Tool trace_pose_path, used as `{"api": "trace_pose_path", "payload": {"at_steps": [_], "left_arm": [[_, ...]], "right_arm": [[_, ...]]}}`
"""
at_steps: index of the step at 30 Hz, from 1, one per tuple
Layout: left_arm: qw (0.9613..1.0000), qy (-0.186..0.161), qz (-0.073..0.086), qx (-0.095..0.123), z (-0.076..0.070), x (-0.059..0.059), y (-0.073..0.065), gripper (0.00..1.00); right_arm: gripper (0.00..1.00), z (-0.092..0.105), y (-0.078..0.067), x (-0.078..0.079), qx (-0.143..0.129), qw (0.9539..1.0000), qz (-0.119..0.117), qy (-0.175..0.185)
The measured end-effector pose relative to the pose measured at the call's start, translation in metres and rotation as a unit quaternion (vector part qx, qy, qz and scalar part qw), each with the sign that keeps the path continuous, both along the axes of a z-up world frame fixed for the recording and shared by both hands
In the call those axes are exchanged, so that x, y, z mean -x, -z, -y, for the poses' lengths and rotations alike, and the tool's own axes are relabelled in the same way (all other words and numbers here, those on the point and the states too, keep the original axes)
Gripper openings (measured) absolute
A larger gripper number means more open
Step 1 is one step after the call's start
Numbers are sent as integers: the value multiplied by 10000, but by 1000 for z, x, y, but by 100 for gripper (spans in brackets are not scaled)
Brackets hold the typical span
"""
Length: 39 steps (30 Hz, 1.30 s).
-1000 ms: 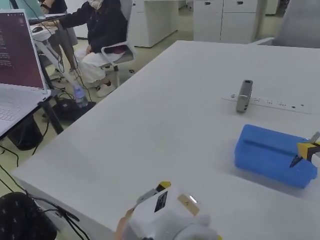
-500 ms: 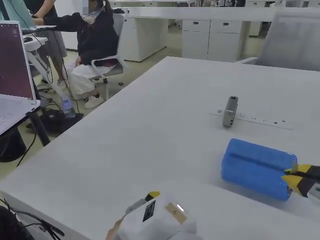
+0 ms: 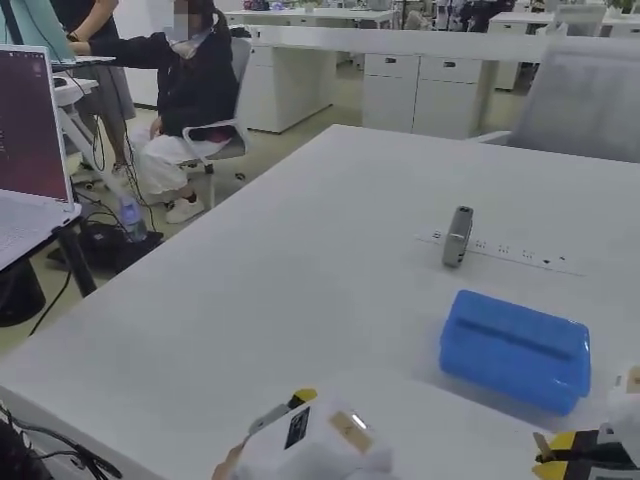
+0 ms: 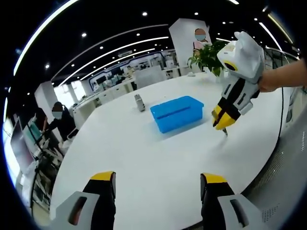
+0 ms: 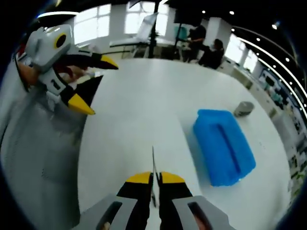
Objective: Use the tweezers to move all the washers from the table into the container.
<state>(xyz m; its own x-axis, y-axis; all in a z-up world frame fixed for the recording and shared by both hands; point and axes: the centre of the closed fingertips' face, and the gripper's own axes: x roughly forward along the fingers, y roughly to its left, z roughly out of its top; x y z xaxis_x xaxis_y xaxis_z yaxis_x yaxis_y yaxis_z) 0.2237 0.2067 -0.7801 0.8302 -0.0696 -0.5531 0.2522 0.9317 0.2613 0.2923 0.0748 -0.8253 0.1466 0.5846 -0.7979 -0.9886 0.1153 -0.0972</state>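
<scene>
While the left gripper (image 4: pixel 158 178) hovers over the near edge of the table (image 4: pixel 144 153) with its jaws wide apart and nothing between them, the right gripper (image 5: pixel 153 178) has its jaws pressed together on the tweezers (image 5: pixel 153 162), whose thin tips point forward over the tabletop. The blue container (image 3: pixel 515 348), a long groove in its top, sits on the table beyond the right gripper, apart from it. Farther back, a grey device (image 3: pixel 457 236) lies across a power strip (image 3: pixel 520 252).

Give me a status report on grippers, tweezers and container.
Left gripper open. Right gripper shut on tweezers. Blue container apart from both. Grey device beyond it, clear of the path.
</scene>
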Motion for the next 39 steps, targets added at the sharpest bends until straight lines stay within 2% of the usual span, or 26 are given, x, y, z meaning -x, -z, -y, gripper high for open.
{"api": "trace_pose_path", "payload": {"at_steps": [5, 11, 19, 22, 23, 25, 29, 31, 33, 35, 37, 38, 39], "left_arm": [[10000, -6, -6, -9, 0, 0, 0, 73], [10000, -25, -15, -12, -1, 0, 0, 73], [10000, -10, -41, -37, -1, 1, 1, 73], [10000, -21, -45, -40, -1, 1, 1, 73], [10000, -23, -46, -38, -1, 1, 0, 73], [10000, -17, -43, -48, -1, 1, 1, 73], [10000, -15, -43, -68, -1, 1, 1, 73], [10000, -28, -20, -60, -2, 1, 0, 73], [10000, -42, -17, -61, -2, 0, 0, 73], [10000, -42, -3, -63, -2, 0, 0, 73], [10000, -26, 28, -46, -1, 0, -1, 73], [10000, -18, 72, -10, 0, 0, -3, 74], [9999, -19, 108, 33, 0, 0, -5, 74]], "right_arm": [[1, -14, 22, 1, 267, 9986, 57, -443], [1, -26, 33, 11, 437, 9955, 42, -841], [2, -28, 46, 11, 720, 9916, 54, -1070], [2, -29, 41, 14, 654, 9929, -34, -991], [2, -29, 44, 12, 646, 9932, -43, -965], [6, -29, 41, 13, 626, 9943, -13, -868], [15, -26, 25, 14, 321, 9985, -155, -427], [16, -21, 6, 15, 16, 9999, -73, -83], [18, -12, -7, 18, -291, 9990, -150, 314], [23, 11, -23, 24, -669, 9911, -291, 1114], [27, 28, -36, 25, -994, 9826, -233, 1551], [28, 43, -45, 26, -1203, 9739, -212, 1914], [30, 52, -51, 29, -1323, 9673, -225, 2154]]}}
